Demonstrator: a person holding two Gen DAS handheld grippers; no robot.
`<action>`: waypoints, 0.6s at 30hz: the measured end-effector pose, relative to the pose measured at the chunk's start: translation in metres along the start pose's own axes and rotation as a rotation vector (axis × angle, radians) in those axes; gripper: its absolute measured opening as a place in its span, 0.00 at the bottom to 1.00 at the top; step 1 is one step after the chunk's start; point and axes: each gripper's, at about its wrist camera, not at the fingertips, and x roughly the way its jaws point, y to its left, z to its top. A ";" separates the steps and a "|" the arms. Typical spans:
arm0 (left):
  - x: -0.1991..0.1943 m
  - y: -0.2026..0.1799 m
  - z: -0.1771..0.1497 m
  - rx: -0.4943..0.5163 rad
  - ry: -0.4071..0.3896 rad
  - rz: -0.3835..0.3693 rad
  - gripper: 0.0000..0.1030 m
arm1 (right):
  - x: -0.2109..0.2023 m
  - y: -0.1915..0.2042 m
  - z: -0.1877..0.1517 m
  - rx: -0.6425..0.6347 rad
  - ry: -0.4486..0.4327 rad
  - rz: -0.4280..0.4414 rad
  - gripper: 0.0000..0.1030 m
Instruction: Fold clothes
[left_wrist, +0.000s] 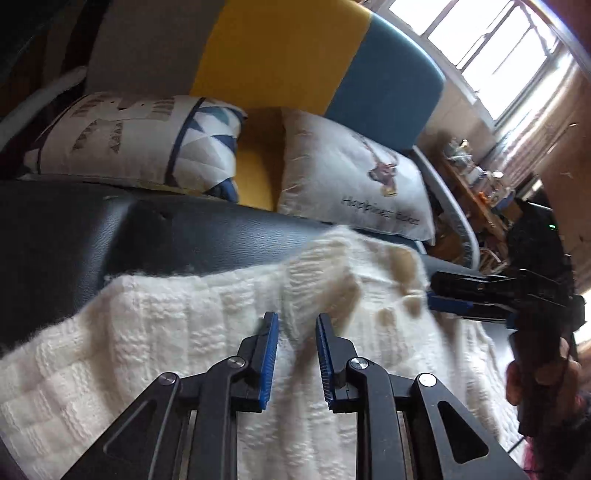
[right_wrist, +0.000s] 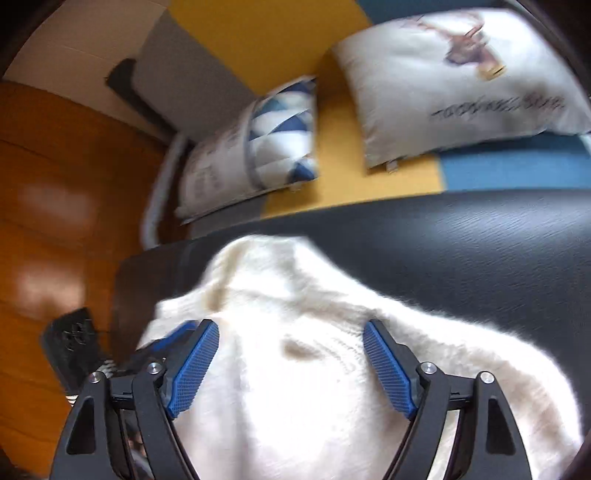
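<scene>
Left wrist view: your left gripper (left_wrist: 295, 332) part-open, raised fold of white knit sweater (left_wrist: 184, 325) between pads, not clamped; sweater lies on black leather bench (left_wrist: 184, 236).
Right wrist view: your right gripper (right_wrist: 291, 354) wide over sweater. Soft, floppy, stretchy: grip the thick edge.

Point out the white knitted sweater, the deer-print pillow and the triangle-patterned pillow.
white knitted sweater (left_wrist: 166, 332): left wrist view, flat ribbed knit.
deer-print pillow (left_wrist: 332, 173): left wrist view, plain front face.
triangle-patterned pillow (right_wrist: 280, 144): right wrist view, blue-triangle end.

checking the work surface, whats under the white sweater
The white sweater lies on a black leather-like surface, which shows bare beyond its far edge. Whatever sits directly beneath the knit is covered.
</scene>
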 end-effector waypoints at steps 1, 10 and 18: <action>-0.004 0.009 -0.005 -0.011 -0.013 -0.017 0.12 | -0.003 -0.005 -0.001 0.001 -0.020 0.002 0.75; -0.024 -0.007 -0.015 -0.009 0.023 0.019 0.20 | -0.037 0.000 -0.016 -0.022 -0.061 -0.059 0.67; -0.097 -0.039 -0.104 0.041 0.019 -0.058 0.35 | -0.161 -0.034 -0.130 0.077 -0.198 -0.100 0.67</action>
